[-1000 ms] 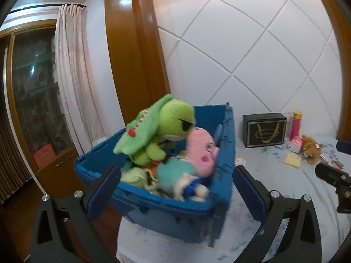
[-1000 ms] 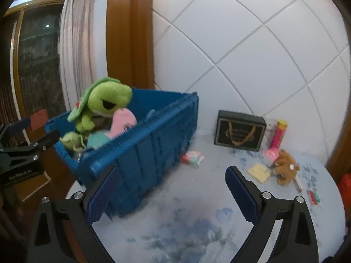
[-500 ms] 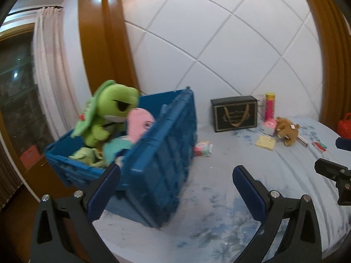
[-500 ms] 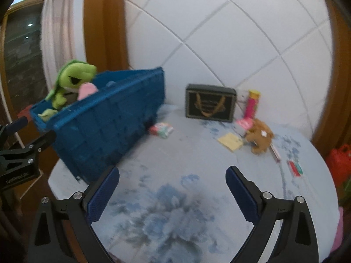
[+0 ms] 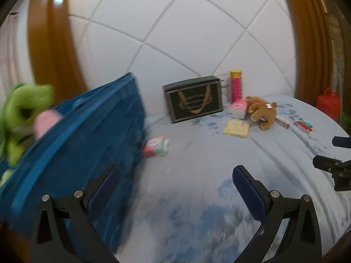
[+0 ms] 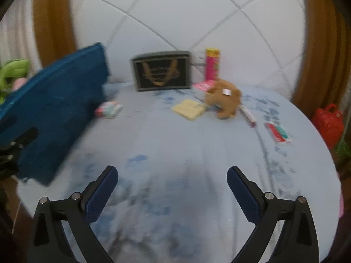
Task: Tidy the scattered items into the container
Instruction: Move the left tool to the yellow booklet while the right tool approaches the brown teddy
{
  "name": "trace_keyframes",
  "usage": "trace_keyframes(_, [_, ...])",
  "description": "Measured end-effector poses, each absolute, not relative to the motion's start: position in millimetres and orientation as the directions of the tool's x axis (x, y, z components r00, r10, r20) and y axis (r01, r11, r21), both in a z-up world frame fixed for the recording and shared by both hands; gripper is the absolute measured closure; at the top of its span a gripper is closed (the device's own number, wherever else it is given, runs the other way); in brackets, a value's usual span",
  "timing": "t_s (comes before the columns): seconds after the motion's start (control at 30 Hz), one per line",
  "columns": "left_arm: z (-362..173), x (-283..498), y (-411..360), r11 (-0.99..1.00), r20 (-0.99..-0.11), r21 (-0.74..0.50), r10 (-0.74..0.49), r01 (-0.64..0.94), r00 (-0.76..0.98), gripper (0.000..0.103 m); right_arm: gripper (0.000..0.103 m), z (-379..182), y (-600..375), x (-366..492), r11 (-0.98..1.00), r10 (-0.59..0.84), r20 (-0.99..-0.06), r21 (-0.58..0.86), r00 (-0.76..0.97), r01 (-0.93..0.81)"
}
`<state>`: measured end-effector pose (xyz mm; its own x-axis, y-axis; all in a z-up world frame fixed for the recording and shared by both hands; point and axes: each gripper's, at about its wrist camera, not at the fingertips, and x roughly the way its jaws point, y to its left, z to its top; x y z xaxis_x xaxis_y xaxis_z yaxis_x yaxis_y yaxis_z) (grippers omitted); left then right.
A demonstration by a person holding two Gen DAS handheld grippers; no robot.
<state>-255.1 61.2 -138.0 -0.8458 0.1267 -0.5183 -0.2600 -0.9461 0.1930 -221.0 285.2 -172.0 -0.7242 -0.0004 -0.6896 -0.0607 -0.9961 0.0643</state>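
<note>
A blue crate (image 5: 72,144) at the left holds a green frog plush (image 5: 24,105) and a pink plush (image 5: 47,120); it also shows in the right wrist view (image 6: 54,107). On the blue bedcover lie a brown bear plush (image 5: 263,111) (image 6: 226,100), a yellow pad (image 5: 237,129) (image 6: 189,109), a pink-green packet (image 5: 156,146) (image 6: 108,109), a pink pack (image 5: 238,108) and small boxes (image 6: 277,132). My left gripper (image 5: 175,188) and right gripper (image 6: 172,186) are both open and empty, hovering over the bedcover.
A black gift box (image 5: 194,98) (image 6: 162,73) and a pink-yellow tube (image 5: 235,84) (image 6: 211,64) stand against the white padded wall. A red bag (image 5: 329,104) (image 6: 328,122) sits past the bed's right edge. Wooden posts flank the wall.
Both grippers have swung right, away from the crate and toward the scattered items. The crate has slid to the left of both views. Both stay open.
</note>
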Motion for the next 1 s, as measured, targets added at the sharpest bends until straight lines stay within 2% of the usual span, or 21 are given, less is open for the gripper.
trace_keyframes(0.23, [-169.1,-336.2,147.4,-0.896,-0.544,0.176,0.256,-0.407,-0.799,0.0,0.002,-166.9,343.1,-291.2,-0.99,0.102,-0.662,0.004,-0.742,-0.14])
trace_keyframes(0.4, [-193.1,-383.1,196.8,-0.886,-0.571,0.175,0.265,-0.43,-0.777,0.0,0.001,-165.0,384.5,-385.3,-0.985,0.148,-0.658,-0.032,-0.738,-0.168])
trace_keyframes(0.57, [-207.0,-405.3,205.6,-0.908,-0.563,0.138,0.257,-0.396,-0.785,0.0,0.001,-204.7,430.6,-491.3,-0.98,0.157,-0.743,-0.035,-0.65,-0.197])
trace_keyframes(0.77, [-223.4,-414.9,195.1,-0.915,-0.589,0.154,0.218,-0.373,-0.778,0.0,0.001,-259.8,458.7,-563.2,-0.972,0.125,-0.831,0.007,-0.542,-0.235])
trace_keyframes(0.93, [-239.3,-438.1,191.4,-0.917,-0.622,0.157,0.196,-0.366,-0.758,0.0,0.001,-305.2,461.2,-607.4,-0.974,0.007,-0.905,0.09,-0.426,-0.208])
trace_keyframes(0.97, [-242.1,-444.2,193.2,-0.914,-0.624,0.155,0.203,-0.375,-0.754,0.0,0.004,-305.0,462.0,-604.7,-0.972,0.019,-0.892,0.09,-0.452,-0.219])
trace_keyframes(1.0, [-244.9,-450.6,195.2,-0.91,-0.627,0.153,0.211,-0.385,-0.75,0.0,0.018,-303.1,462.9,-600.5,-0.969,0.038,-0.873,0.087,-0.486,-0.233])
